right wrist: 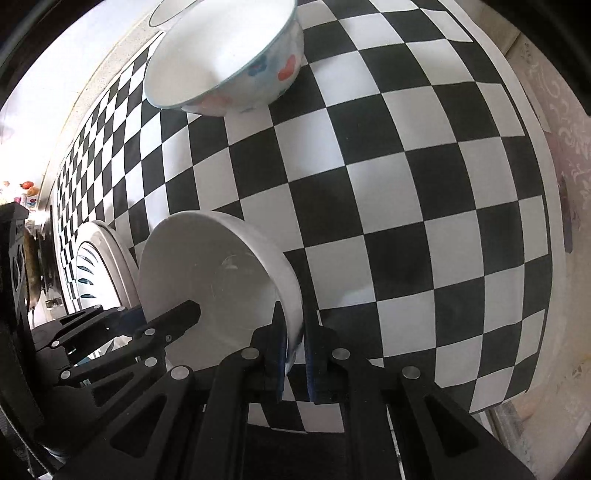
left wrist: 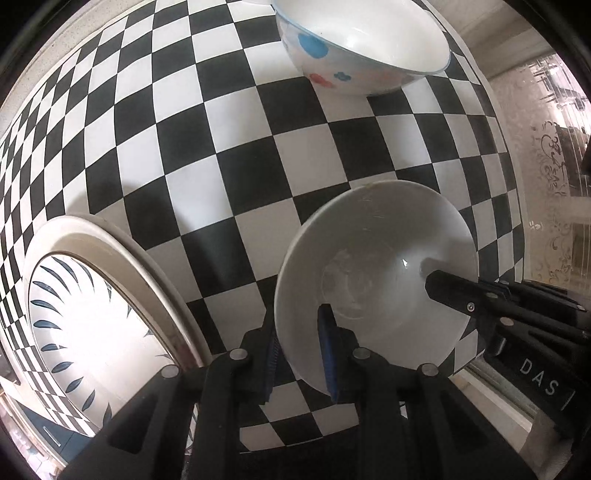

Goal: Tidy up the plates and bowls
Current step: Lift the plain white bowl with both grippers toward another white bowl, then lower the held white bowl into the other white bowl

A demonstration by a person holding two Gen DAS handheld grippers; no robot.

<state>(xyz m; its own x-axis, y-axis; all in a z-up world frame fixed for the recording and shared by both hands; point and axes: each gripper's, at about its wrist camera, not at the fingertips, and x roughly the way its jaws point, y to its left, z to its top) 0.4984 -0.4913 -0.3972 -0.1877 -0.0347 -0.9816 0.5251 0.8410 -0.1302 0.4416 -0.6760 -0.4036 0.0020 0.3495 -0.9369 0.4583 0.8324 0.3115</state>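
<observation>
Bowl (left wrist: 373,273) rim clamped both sides: left gripper (left wrist: 301,354) near edge, right gripper (right wrist: 294,350) opposite.

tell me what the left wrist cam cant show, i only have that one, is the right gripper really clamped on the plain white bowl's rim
Observer: Yes. In the right wrist view the right gripper has the plain white bowl wall pinched between its blue pads, one inside, one outside.
Operator: is the bowl level
Observer: No, from that side it looks tilted, its opening facing toward the left gripper, which clamps the opposite rim.
Operator: anything past the flowered bowl
Observer: Just behind the flowered bowl, the right wrist view shows the rim of another white dish at the checkered cloth's far edge.
</observation>
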